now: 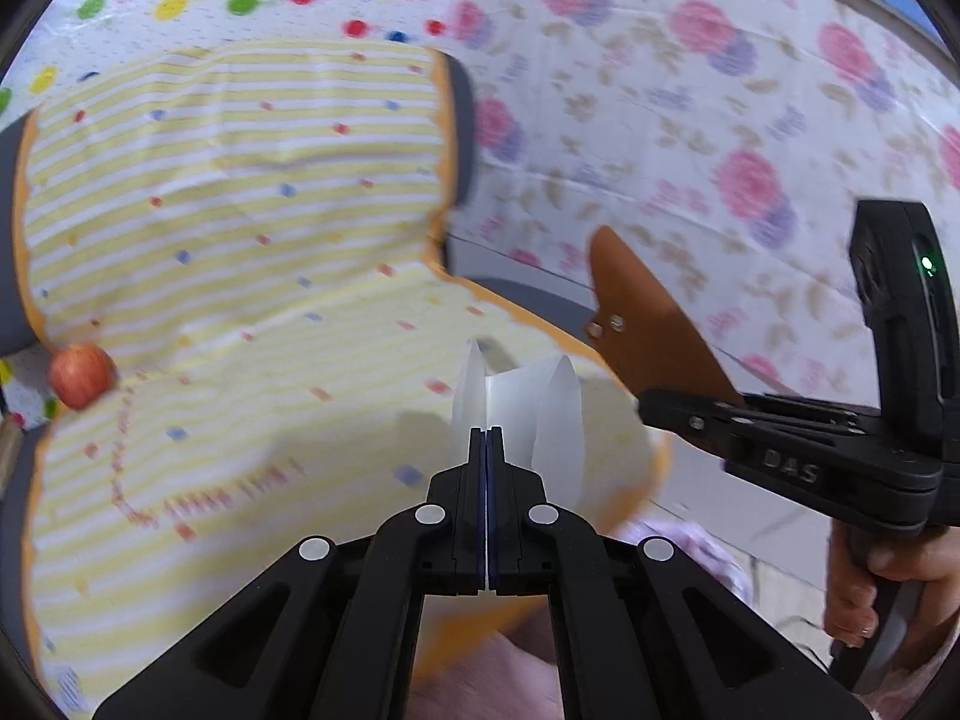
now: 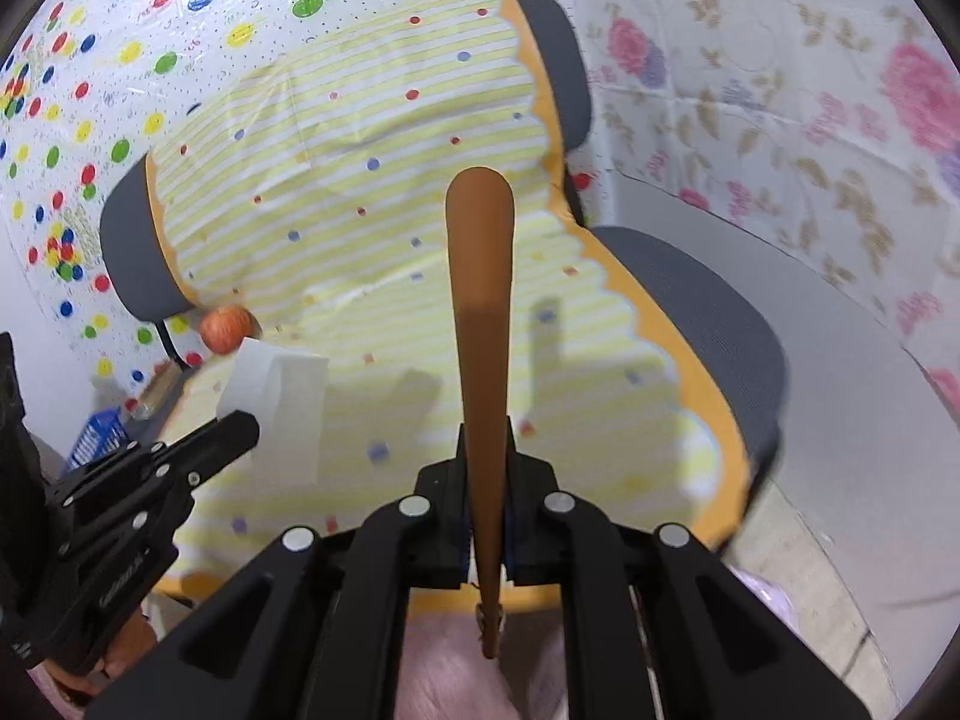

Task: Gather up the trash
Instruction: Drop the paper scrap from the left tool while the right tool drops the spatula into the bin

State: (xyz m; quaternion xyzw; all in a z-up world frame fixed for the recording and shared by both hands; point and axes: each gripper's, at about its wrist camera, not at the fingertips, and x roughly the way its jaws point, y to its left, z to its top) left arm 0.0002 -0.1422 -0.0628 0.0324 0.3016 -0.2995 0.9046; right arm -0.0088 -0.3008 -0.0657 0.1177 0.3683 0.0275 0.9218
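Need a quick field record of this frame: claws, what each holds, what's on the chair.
left claw: shut on white paper
right claw: shut on brown flat tool, blade pointing forward over the seat
chair: grey, draped with yellow striped cloth
apple: red, where seat meets backrest, at the cloth's edge
backdrop: dotted sheet and floral sheet behind the chair
bin: none in view
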